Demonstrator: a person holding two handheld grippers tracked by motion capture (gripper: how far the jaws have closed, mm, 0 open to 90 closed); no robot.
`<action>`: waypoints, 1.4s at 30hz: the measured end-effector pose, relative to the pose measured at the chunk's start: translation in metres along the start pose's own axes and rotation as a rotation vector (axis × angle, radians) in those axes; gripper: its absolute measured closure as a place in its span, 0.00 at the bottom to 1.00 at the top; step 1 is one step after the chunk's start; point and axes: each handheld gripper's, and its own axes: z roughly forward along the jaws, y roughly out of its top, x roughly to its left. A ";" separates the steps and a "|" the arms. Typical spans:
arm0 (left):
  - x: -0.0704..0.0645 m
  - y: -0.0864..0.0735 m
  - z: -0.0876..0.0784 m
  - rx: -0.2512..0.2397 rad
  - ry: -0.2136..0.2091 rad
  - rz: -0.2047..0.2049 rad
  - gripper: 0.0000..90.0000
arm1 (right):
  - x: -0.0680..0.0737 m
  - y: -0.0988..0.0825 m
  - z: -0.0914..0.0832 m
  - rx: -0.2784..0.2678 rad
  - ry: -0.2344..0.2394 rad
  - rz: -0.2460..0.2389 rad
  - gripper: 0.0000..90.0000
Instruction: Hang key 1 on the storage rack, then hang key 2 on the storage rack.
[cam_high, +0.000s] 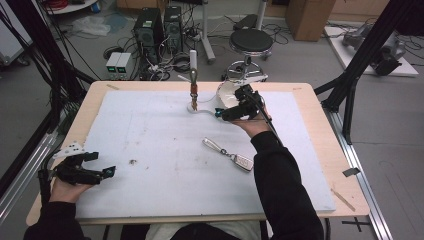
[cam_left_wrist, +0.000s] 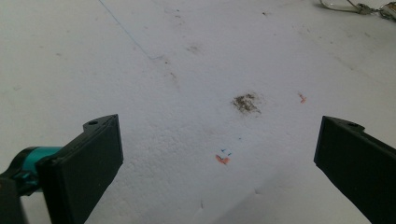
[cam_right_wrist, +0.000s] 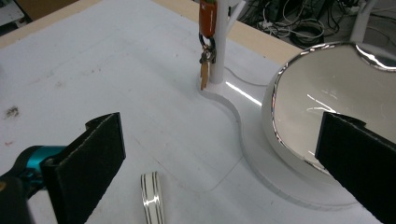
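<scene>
The right hand-held gripper (cam_high: 218, 114) hovers with jaws wide near the white key stand (cam_high: 193, 75), where an orange-tagged bunch of keys (cam_right_wrist: 207, 28) hangs. A silver car key on a metal strap (cam_high: 229, 155) lies on the white foam counter (cam_high: 150, 150). Approach the hanging bunch squarely and low. The left hand-held gripper (cam_high: 107, 171) rests wide open, well apart.

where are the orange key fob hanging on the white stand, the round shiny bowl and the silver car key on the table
orange key fob (cam_right_wrist: 207, 17), right gripper view, on its orange body
round shiny bowl (cam_right_wrist: 317, 84), right gripper view, on its inner wall
silver car key (cam_high: 243, 162), high view, on its head
</scene>
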 end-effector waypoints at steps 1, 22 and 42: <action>0.000 0.000 0.000 -0.002 0.000 -0.002 0.02 | 0.000 -0.002 0.001 0.002 -0.004 -0.001 0.01; 0.003 0.001 0.001 -0.019 -0.003 -0.009 0.02 | 0.013 -0.023 0.022 0.069 0.026 -0.027 0.01; 0.003 0.001 0.001 -0.016 -0.003 -0.008 0.02 | 0.032 -0.055 0.049 0.163 0.084 -0.059 0.01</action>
